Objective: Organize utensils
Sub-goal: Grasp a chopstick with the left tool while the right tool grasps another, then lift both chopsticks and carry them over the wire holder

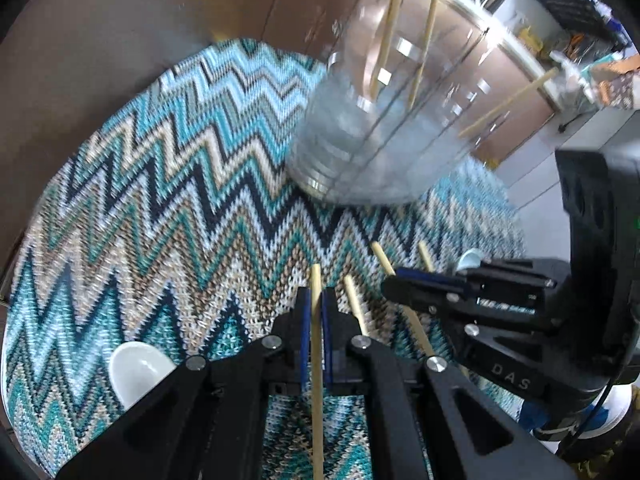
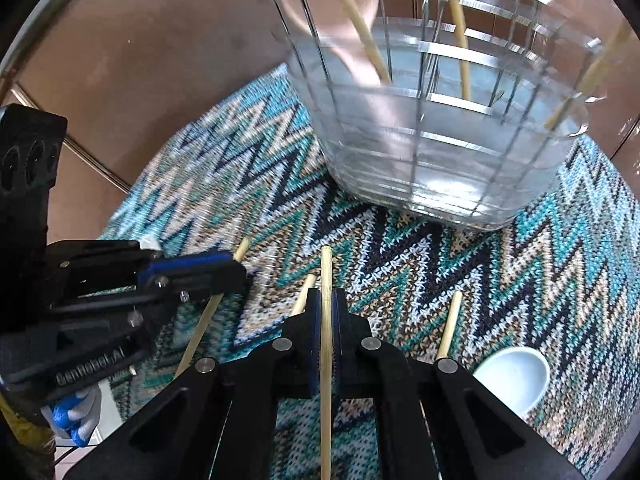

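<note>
A brown table (image 1: 120, 40) carries a zigzag-knit mat (image 1: 160, 184) in teal, navy and cream. Toward the mat's far edge stands a clear holder (image 1: 360, 148) with ribbed, gridded walls, and a few chopsticks (image 1: 390, 28) already lean inside it, tips down. In the right wrist view something pale and rounded also shows through its wall; I cannot tell what it is.

Near the mat's front edge, the left tongs (image 1: 316, 316) are pressed together on one pale wooden chopstick (image 1: 317, 380), which runs straight along the fingers and pokes a little past the tips. The right tongs (image 2: 326, 320) likewise pinch a chopstick (image 2: 326, 360) lengthwise between their blue pads. The two tools sit just beside each other, both angled down at the mat.

The move ahead, as I judge it, turns on the holder: it lies straight beyond both tips, and each stick's long axis already points roughly that way, so each needs lifting and tipping upright over the rim. The right tongs look a bit nearer the holder.

More loose chopsticks (image 1: 384, 260) lie on the mat between and beside the tools. A white spoon (image 2: 512, 376) rests near the front right, and another spoon (image 1: 136, 368) near the front left.
</note>
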Tool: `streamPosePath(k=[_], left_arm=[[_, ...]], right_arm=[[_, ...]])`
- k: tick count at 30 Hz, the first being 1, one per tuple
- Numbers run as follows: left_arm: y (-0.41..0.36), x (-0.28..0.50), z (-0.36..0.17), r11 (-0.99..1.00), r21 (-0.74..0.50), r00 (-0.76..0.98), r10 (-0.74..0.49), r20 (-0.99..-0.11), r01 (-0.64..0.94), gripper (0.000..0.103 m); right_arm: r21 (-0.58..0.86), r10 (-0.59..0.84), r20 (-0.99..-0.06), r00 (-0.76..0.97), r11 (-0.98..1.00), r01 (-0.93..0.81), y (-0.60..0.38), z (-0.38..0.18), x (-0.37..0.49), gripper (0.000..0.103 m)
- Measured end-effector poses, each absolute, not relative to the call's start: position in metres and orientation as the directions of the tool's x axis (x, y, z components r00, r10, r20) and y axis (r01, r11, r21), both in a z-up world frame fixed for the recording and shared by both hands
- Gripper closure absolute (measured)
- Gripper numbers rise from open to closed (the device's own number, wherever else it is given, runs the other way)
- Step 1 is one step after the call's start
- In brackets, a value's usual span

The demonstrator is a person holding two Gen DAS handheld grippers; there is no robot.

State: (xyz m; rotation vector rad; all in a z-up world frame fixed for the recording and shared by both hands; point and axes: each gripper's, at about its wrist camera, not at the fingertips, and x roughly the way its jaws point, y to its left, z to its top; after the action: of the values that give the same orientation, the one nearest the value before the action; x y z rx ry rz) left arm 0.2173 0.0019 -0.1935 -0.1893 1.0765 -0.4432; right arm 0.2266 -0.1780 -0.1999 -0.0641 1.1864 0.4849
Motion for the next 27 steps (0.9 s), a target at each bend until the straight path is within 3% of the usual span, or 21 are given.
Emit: streamPosePath(k=[19, 27], left_arm=[[-0.002, 0.150, -0.089, 0.907, -0.288, 0.659, -0.420, -0.624, 0.305, 0.098], [-0.003, 0.154, -0.025, 0.899, -0.310, 0.762, -0.429, -0.484, 0.310, 0.098]], right_arm=[[0.248, 0.476, -0.693, 0.541, 0.862, -0.441, -0.231, -0.093, 0.145, 0.098], [0.250, 0.514, -0.516, 0.685, 0.855, -0.454, -0.255, -0.033, 0.132, 0.098]])
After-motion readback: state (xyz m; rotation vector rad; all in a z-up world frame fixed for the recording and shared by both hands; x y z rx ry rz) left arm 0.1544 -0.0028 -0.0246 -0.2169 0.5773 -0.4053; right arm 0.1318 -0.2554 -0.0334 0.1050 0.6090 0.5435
